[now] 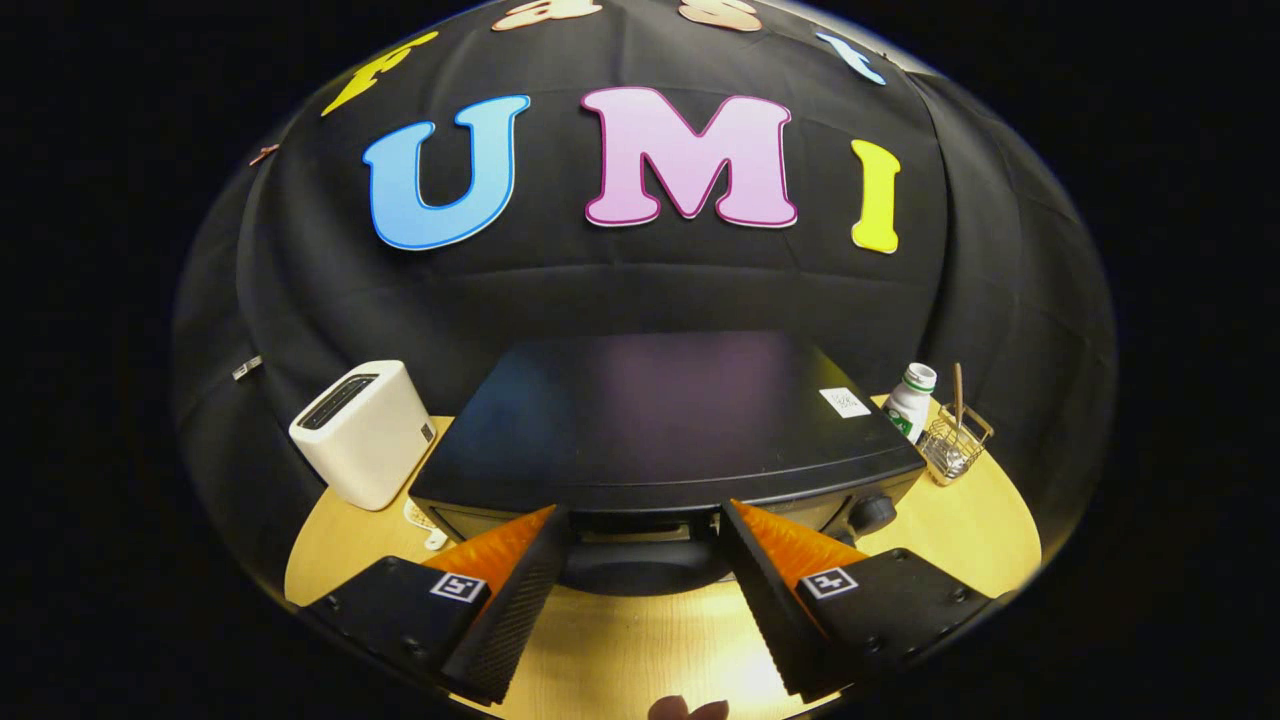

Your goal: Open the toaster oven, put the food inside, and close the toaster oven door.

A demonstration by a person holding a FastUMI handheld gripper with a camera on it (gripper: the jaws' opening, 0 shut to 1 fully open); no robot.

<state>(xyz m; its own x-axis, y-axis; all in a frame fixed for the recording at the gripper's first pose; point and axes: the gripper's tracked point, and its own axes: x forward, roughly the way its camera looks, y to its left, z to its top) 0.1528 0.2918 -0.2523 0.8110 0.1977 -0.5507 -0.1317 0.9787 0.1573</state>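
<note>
A black toaster oven point(660, 420) stands on the wooden table point(980, 530), seen from above and in front. Its dark door handle point(640, 572) runs along the top of the front, with a control knob point(872, 512) to the right of it. My gripper point(643, 515) is open, with its fingers set wide apart on either side of the handle at the oven's upper front edge. I cannot tell whether either finger touches it. A small pinkish-brown thing point(686, 710) peeks in on the table below the fingers; what it is I cannot tell.
A white pop-up toaster point(365, 430) stands left of the oven. To the oven's right are a white bottle with a green label point(912, 400) and a small wire basket point(955, 440) with a stick in it. Black cloth hangs close behind.
</note>
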